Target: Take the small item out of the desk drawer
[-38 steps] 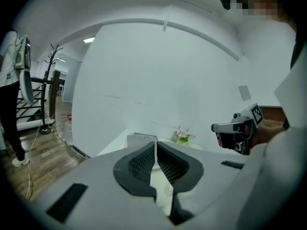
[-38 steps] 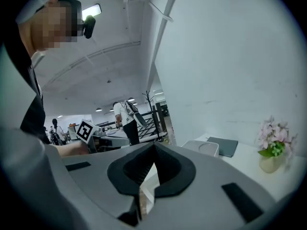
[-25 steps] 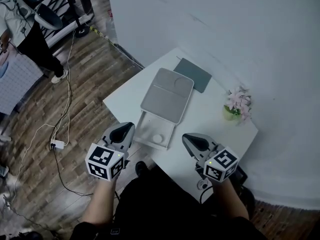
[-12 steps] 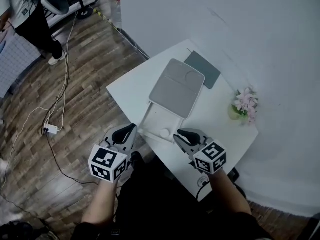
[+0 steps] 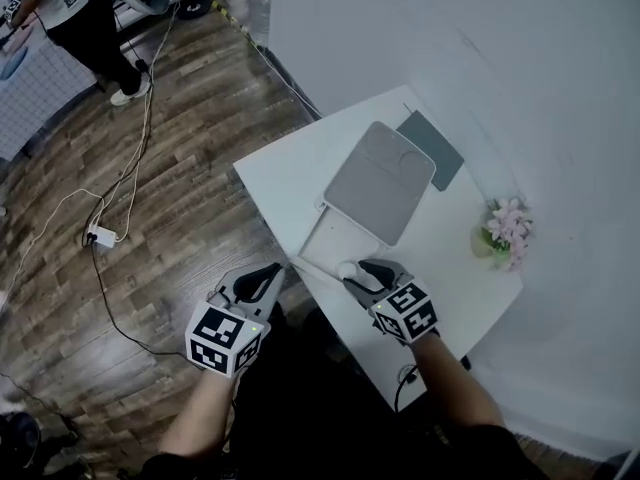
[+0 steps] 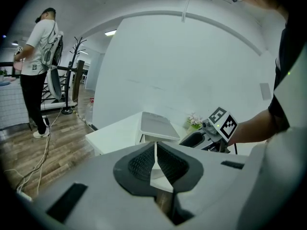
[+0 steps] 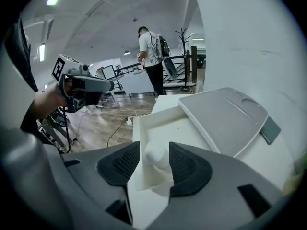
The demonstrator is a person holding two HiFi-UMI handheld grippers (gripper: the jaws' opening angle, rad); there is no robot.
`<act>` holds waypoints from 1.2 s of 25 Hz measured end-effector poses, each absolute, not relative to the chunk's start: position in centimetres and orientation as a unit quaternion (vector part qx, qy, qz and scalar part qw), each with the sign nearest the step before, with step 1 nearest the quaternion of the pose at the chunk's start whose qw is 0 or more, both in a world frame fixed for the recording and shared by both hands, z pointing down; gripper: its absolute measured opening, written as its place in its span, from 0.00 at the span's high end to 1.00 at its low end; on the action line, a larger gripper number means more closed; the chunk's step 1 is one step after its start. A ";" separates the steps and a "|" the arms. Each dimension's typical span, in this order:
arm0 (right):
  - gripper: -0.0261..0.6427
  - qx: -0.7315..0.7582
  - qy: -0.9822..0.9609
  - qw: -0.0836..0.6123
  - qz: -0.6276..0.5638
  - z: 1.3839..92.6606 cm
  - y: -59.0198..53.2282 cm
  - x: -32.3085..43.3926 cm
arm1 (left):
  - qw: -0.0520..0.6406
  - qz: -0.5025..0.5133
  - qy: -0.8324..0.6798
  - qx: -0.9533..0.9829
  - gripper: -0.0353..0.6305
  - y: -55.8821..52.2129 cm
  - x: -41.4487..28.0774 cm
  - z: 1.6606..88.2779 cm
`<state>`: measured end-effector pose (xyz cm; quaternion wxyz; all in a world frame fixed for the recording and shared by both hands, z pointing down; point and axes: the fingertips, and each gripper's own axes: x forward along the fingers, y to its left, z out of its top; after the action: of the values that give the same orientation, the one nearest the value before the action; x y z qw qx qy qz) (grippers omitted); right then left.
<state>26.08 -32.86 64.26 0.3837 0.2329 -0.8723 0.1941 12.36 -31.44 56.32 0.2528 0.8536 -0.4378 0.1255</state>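
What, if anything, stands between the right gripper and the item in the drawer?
Nothing visible does. The right gripper's jaws have just been opening, and the item lies between them in the open drawer, not gripped.

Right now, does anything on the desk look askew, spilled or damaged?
Nothing stands out. The drawer is pulled open with the small white item lying inside, the flower pot stands upright, and nothing is spilled.

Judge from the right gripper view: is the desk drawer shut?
No, the drawer stands pulled out, with the small white item lying inside it.
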 end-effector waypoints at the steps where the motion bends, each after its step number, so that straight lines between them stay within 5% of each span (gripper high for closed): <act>1: 0.68 0.230 -0.870 0.389 0.198 64.6 -32.8 25.8 | 0.254 0.125 -0.439 0.853 0.91 -31.3 12.1 56.4; 9: 0.71 0.236 -0.840 0.455 0.176 66.1 -33.0 25.1 | 0.259 0.114 -0.448 0.848 0.91 -30.4 9.6 56.1; 23: 0.73 0.275 -0.825 0.467 0.158 66.0 -33.9 25.0 | 0.243 0.110 -0.439 0.858 0.91 -29.5 8.0 54.7; 30: 0.64 0.288 -0.812 0.482 0.161 66.5 -33.9 25.3 | 0.219 0.109 -0.437 0.865 0.91 -29.9 6.5 52.4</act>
<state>25.27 -33.87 66.51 0.4822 0.2877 -0.8116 0.1609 6.54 -29.88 52.43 0.2189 0.8655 -0.4373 0.1089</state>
